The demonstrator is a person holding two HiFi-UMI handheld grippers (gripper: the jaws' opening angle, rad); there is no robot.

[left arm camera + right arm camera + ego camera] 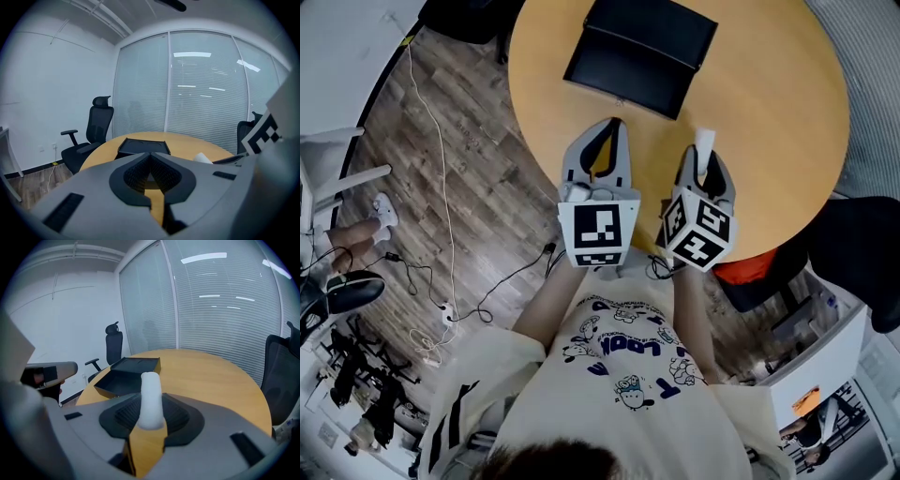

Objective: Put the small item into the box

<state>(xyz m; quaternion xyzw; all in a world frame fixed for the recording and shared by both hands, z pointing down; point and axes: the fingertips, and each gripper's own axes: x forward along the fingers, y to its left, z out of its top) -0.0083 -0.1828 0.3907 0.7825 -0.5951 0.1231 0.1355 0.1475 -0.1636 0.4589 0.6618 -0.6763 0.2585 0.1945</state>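
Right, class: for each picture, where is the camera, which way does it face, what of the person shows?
Head view: on the person's head, looking down at round wooden table, open black box, left gripper, right gripper; cream shirt shows.
Left gripper view: on the left gripper, along its shut, empty jaws toward the box.
Right gripper view: on the right gripper, along jaws clamping a white cylindrical item, toward the box.
Shared: all show the box.

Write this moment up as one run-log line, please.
right tool: shut on white tube | left tool: shut, empty | black box: open, on table
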